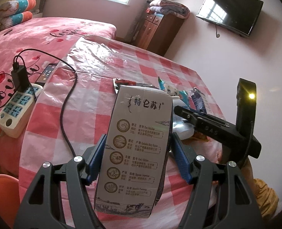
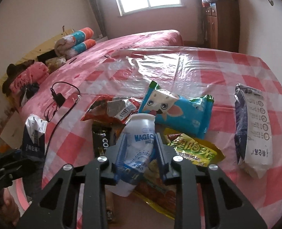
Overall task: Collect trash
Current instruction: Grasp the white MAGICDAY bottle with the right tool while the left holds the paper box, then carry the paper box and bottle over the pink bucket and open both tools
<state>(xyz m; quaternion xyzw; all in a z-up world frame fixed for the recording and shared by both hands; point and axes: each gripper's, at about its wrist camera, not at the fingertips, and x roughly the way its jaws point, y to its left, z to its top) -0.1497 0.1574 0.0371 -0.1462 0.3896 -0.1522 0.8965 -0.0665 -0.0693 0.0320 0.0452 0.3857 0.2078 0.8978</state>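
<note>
My left gripper (image 1: pixel 137 145) is shut on a grey milk carton (image 1: pixel 137 145) and holds it upright above the checked tablecloth (image 1: pixel 95 87). The same carton shows at the left of the right wrist view (image 2: pixel 34 139). My right gripper (image 2: pixel 140 147) is shut on a white plastic bottle (image 2: pixel 139 139) with blue print, over a pile of trash. The pile holds a blue cartoon wrapper (image 2: pixel 181 112), a yellow-green snack bag (image 2: pixel 194 150), a red torn wrapper (image 2: pixel 110 108) and a black sachet (image 2: pixel 102 141). A second flattened milk carton (image 2: pixel 253 129) lies at the right.
A power strip (image 1: pixel 17 108) with a black charger (image 1: pixel 19 76) and cable (image 1: pixel 66 103) lies at the table's left beside a phone (image 1: pixel 46 72). A pink bed (image 1: pixel 45 32) is behind. A wooden cabinet (image 1: pixel 158 32) and wall TV (image 1: pixel 230 13) stand beyond.
</note>
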